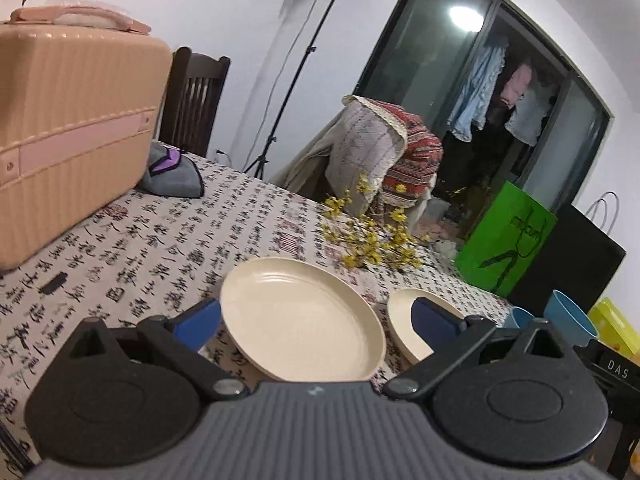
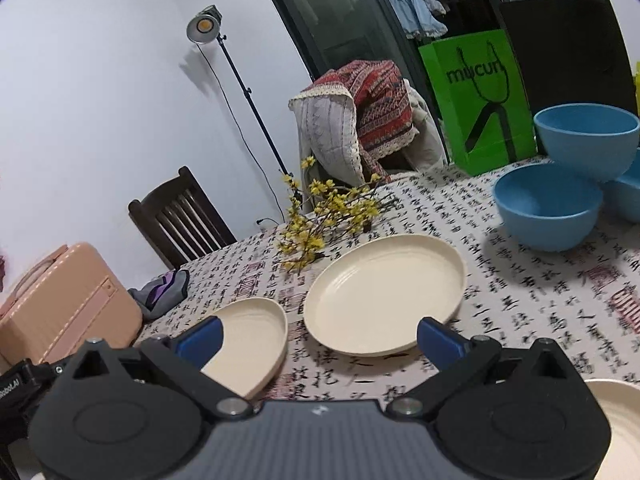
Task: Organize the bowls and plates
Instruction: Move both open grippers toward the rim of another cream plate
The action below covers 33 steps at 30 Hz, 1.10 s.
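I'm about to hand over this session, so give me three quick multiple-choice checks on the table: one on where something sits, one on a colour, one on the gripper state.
1. Where does the yellow flower sprig lie?
A. On the tablecloth beyond the cream plates
B. Inside a blue bowl
C. On top of the pink case

2. What colour are the bowls?
A. Cream
B. Blue
C. Green

3. How do the left gripper and right gripper stand?
A. Both shut on plates
B. Left shut on a plate, right open
C. Both open, holding nothing

Answers:
1 A: the sprig rests on the printed cloth just behind the large cream plate.
2 B: every bowl in the right wrist view is blue; the plates are the cream pieces.
3 C: each wrist view shows the blue fingers spread wide with nothing between them.
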Tool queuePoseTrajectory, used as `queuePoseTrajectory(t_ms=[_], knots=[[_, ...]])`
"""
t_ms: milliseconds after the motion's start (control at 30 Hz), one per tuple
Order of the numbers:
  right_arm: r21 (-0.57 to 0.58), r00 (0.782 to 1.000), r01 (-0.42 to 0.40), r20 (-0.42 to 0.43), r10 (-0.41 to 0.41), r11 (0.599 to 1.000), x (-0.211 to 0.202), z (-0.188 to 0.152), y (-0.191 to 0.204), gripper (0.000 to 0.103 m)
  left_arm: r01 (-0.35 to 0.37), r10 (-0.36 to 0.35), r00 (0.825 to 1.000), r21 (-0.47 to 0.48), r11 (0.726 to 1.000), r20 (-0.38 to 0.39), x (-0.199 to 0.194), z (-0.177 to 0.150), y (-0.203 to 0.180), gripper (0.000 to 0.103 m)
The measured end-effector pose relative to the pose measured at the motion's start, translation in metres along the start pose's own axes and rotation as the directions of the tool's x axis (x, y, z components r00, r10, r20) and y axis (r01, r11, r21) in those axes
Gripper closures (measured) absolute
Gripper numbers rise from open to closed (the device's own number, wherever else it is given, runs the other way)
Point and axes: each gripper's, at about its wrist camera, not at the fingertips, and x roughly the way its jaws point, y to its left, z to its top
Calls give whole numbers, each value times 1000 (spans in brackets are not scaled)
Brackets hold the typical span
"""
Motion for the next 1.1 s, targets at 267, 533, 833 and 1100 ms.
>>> queuePoseTrajectory(t_ms=[267, 533, 833, 1100], knots=[[58, 999, 0, -35, 2, 998, 24, 4, 23, 0, -32, 32, 999, -10, 999, -8, 12, 25, 2, 0], [84, 999, 29, -46, -25, 996, 49, 7, 40, 0, -52, 52, 999, -24, 998, -4, 27, 41, 4, 0], [124, 999, 49, -24, -46, 991, 73, 14, 52, 0, -84, 84, 996, -46, 995, 8, 49, 53, 7, 0], [87, 996, 90, 19, -92, 992, 95, 5, 59, 0, -123, 130, 989, -105, 987, 66, 68, 44, 25, 0]])
